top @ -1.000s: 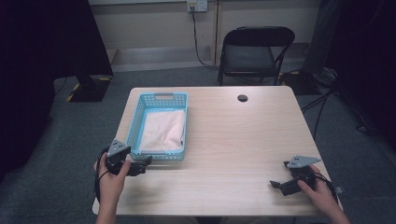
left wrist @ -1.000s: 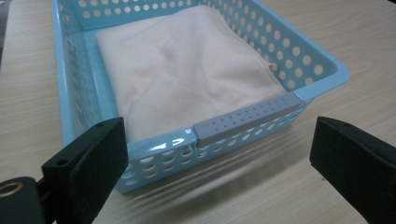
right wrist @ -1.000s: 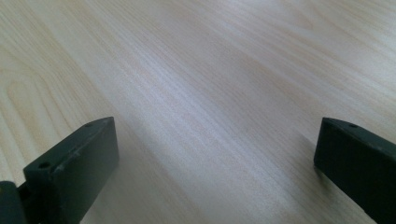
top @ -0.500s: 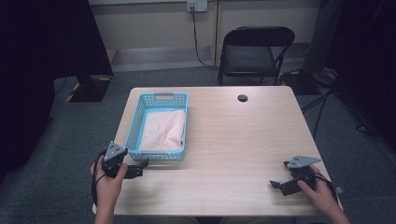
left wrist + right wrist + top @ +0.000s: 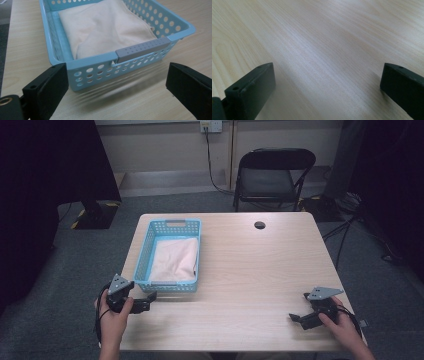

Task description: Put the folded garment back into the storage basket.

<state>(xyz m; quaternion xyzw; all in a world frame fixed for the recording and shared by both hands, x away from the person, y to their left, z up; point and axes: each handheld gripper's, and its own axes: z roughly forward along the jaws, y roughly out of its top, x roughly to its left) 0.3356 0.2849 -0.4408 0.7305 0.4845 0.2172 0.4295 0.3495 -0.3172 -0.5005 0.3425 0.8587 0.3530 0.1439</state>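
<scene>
Our left gripper sits at the table's near left corner with its black jaws spread wide and holding nothing, pointed at the near end of the light blue perforated plastic basket, just short of its wall. A grey handle strip caps that near rim. Inside the basket lies a folded cream cloth. Our right gripper rests well apart, near the right front corner of the pale wooden table, its jaws likewise spread wide over bare wood.
</scene>
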